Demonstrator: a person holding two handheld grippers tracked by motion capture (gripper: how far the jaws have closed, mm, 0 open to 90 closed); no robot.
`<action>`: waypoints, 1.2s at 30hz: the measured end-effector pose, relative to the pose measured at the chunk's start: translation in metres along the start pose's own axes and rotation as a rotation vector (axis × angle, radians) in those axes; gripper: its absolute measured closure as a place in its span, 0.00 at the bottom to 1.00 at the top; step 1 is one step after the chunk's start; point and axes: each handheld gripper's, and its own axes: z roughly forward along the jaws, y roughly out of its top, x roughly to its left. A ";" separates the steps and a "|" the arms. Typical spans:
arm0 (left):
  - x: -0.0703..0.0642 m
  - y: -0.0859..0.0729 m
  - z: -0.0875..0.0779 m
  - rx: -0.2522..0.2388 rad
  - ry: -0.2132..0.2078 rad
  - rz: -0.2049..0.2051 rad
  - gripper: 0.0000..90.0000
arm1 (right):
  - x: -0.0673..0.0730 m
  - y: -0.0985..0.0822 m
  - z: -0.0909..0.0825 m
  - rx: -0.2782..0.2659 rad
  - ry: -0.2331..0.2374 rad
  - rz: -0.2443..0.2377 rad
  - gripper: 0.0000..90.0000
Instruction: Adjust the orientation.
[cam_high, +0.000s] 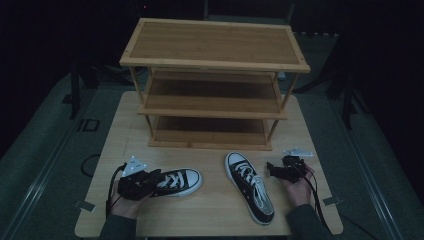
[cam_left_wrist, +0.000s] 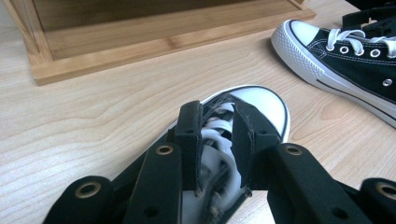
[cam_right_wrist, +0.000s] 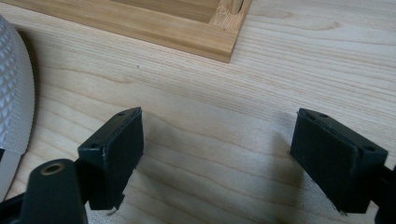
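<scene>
Black canvas sneakers with white laces and toe caps lie on a pale wooden counter (cam_high: 210, 210), in front of a 3-tier wooden shoe rack (cam_high: 215, 80). The left tongs (cam_left_wrist: 215, 140) sit over the left sneaker (cam_high: 175, 181), their 2 black jaws straddling its laced upper with a narrow gap between them; whether the pads press on it I cannot tell. The right sneaker (cam_high: 250, 192) lies angled, well apart from the first. Just beside its toe, the right tongs (cam_right_wrist: 217, 154) hover spread wide over bare wood.
</scene>
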 end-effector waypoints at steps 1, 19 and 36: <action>0.000 0.001 -0.002 -0.001 0.000 0.008 0.81 | 0.000 0.000 0.000 0.001 0.000 0.000 0.19; 0.027 -0.007 -0.013 0.058 0.034 0.083 0.73 | 0.000 0.000 0.000 0.000 0.000 -0.001 0.19; 0.032 0.005 -0.001 0.077 -0.062 0.127 0.98 | 0.000 0.000 0.000 0.000 0.000 0.000 0.19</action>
